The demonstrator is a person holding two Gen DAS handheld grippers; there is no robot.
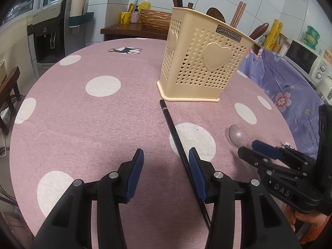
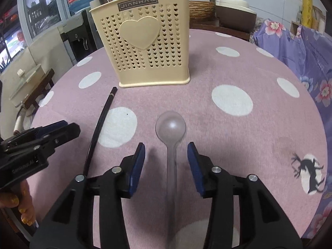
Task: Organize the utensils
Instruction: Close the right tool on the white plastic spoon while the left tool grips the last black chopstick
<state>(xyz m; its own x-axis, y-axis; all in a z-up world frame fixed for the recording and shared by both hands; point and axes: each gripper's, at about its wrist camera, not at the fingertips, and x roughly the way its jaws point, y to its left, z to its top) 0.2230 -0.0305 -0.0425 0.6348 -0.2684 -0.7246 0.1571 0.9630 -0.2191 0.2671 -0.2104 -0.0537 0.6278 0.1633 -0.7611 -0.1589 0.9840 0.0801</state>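
Your right gripper (image 2: 166, 151) is open around the clear spoon (image 2: 170, 128), not pinching; its bowl points at the basket (image 2: 143, 41). Your left gripper (image 1: 166, 157) is open, with the black chopstick (image 1: 176, 139) beside its right pad, pointing basketward too.

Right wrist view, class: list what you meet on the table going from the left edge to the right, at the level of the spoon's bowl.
Left gripper → black chopstick → clear spoon → deer print on the pink tablecloth.
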